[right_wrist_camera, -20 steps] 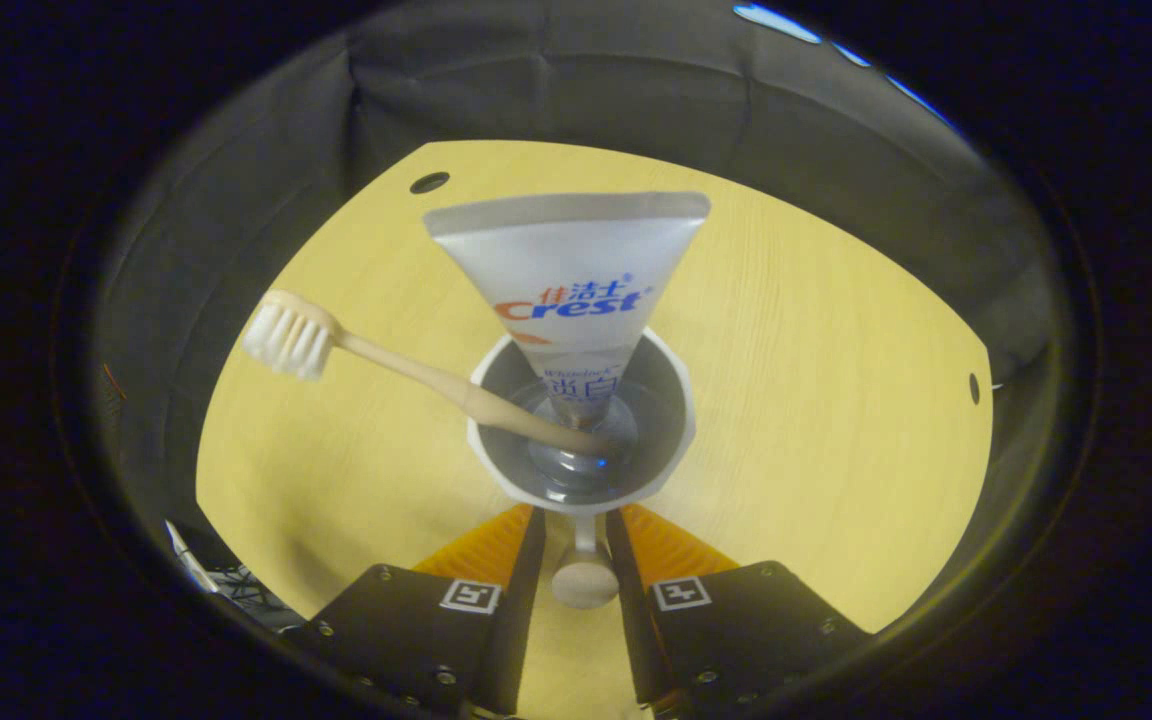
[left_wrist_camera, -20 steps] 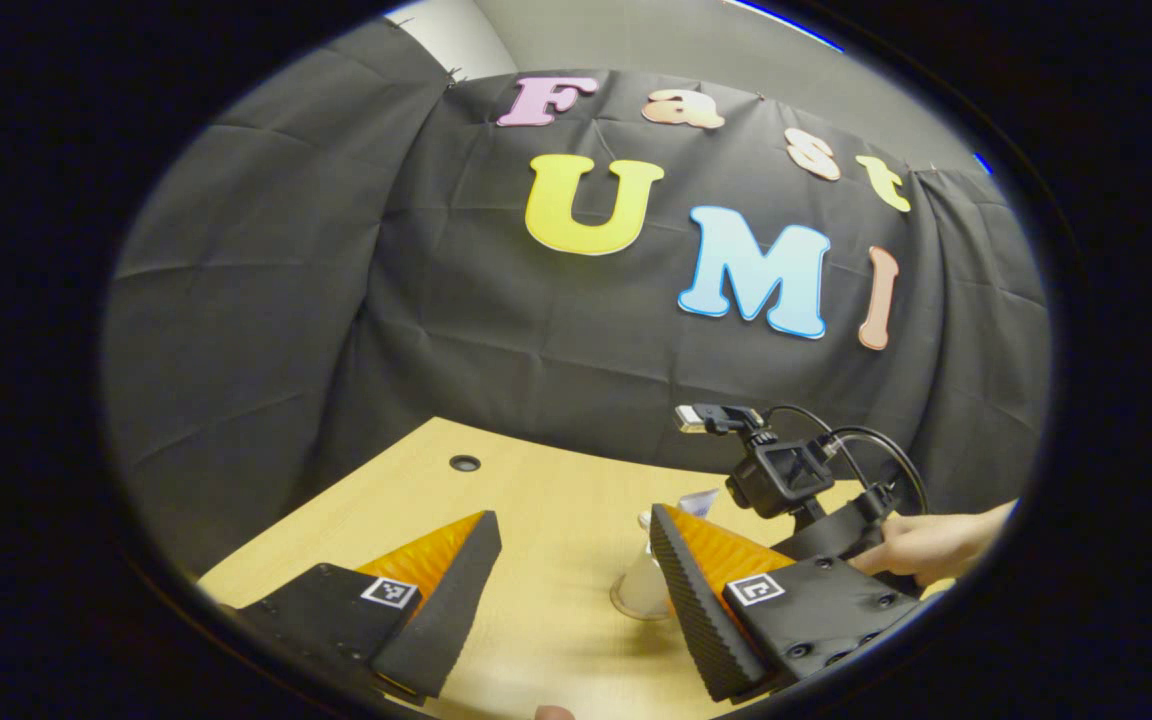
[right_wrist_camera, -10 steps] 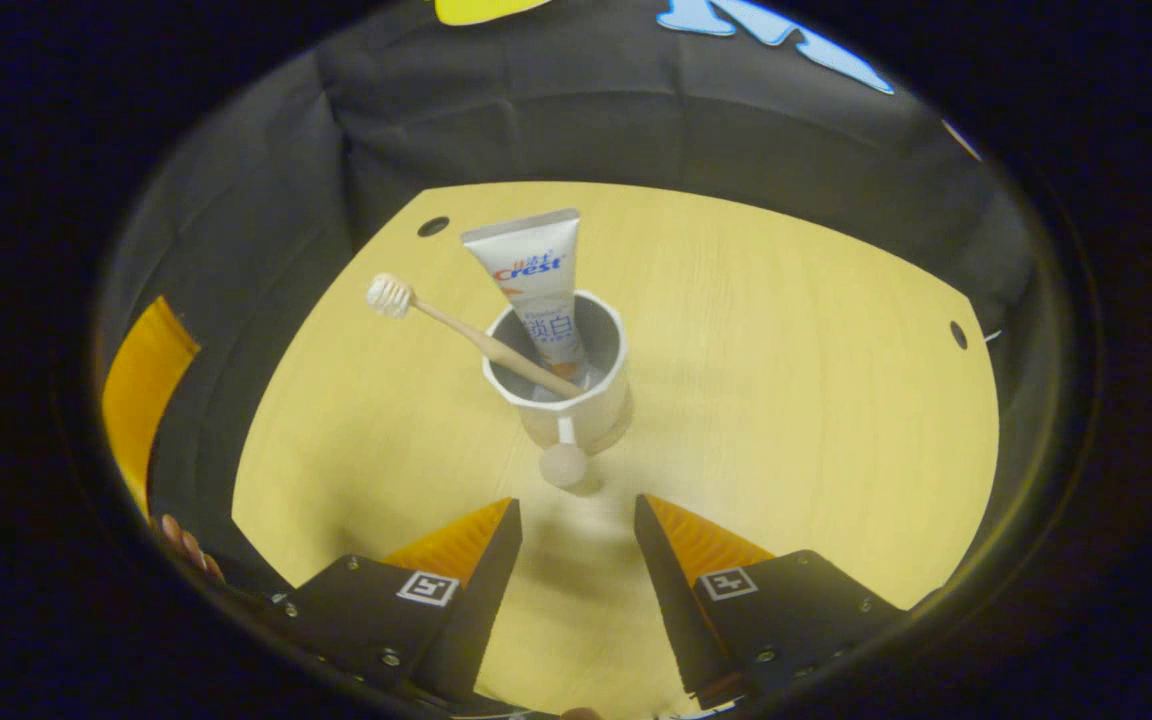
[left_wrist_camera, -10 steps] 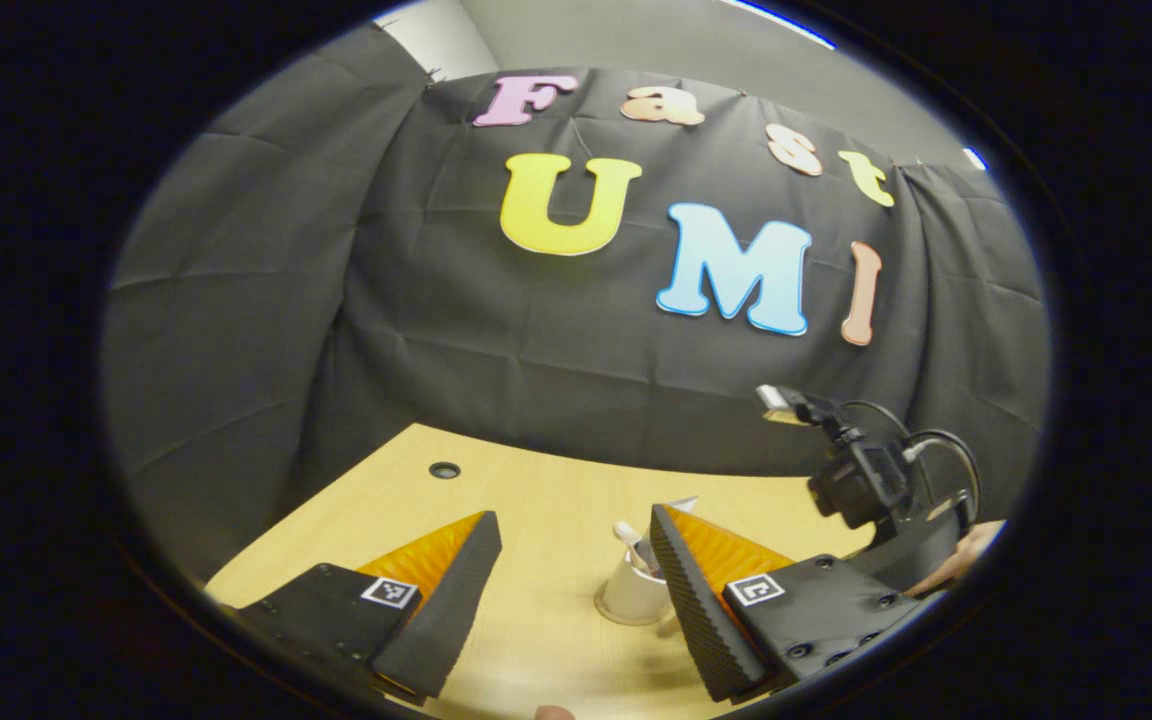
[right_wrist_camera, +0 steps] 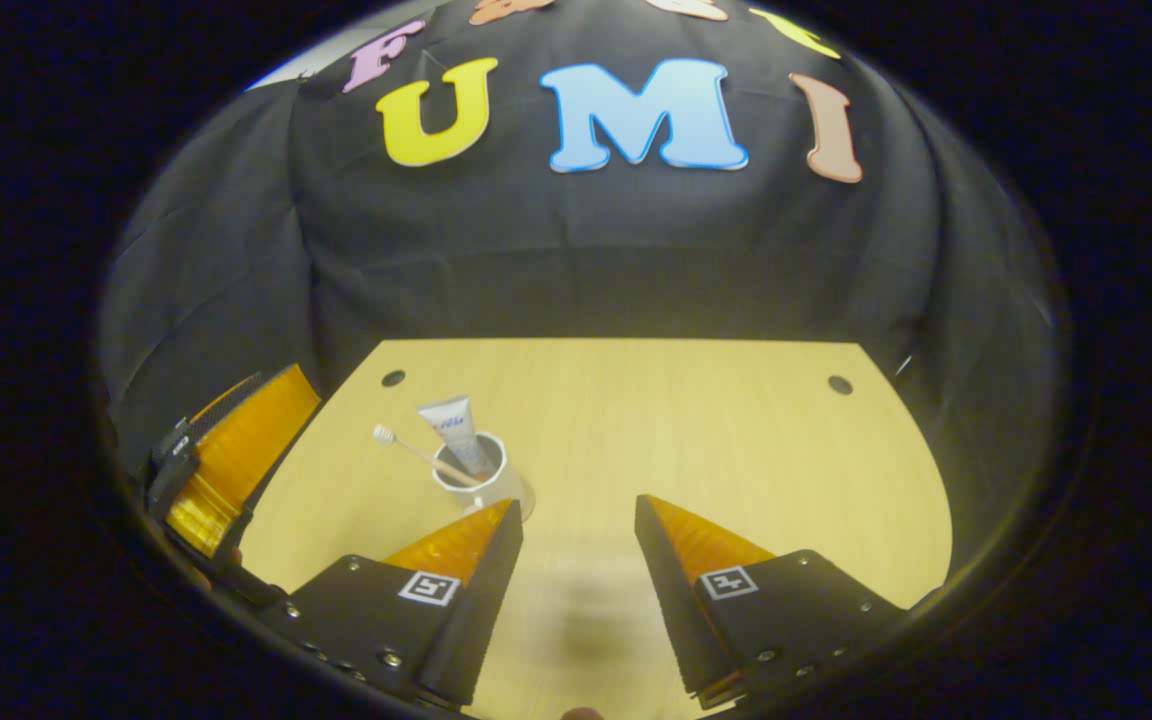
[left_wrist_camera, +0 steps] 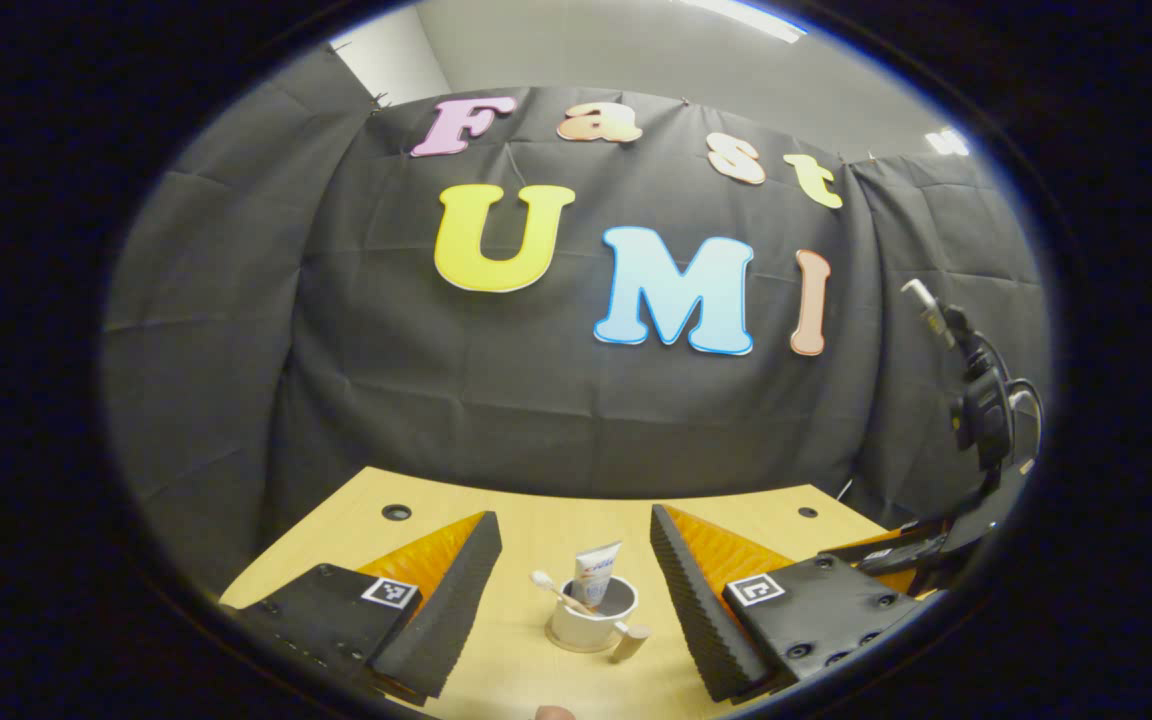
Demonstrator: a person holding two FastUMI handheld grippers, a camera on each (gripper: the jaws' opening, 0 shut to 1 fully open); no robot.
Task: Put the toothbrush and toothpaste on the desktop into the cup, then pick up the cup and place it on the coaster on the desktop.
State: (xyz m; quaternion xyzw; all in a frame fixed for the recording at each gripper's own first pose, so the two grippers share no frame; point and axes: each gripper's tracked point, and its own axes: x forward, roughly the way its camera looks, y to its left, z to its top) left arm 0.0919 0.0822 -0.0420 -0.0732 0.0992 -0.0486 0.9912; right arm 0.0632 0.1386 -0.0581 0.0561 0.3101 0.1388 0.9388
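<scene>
Seemingly done: toothbrush [right_wrist_camera: 414, 452] and toothpaste [right_wrist_camera: 456, 428] are stood in cup [right_wrist_camera: 481, 482] (coaster barely discernible); left tool [left_wrist_camera: 573, 560] and right tool [right_wrist_camera: 576, 545] are held apart, empty.

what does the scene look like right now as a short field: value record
cup: white cup, upright on the desktop, handle sticking out toward the camera in the left gripper view
toothbrush: toothbrush in the cup, bristle end leaning out over the rim
toothpaste: toothpaste standing in the cup
coaster: thin rim showing under the cup's base; hard to confirm
left hand-held gripper: left hand-held gripper open, apart from the cup
right hand-held gripper: right hand-held gripper open, holding nothing
</scene>
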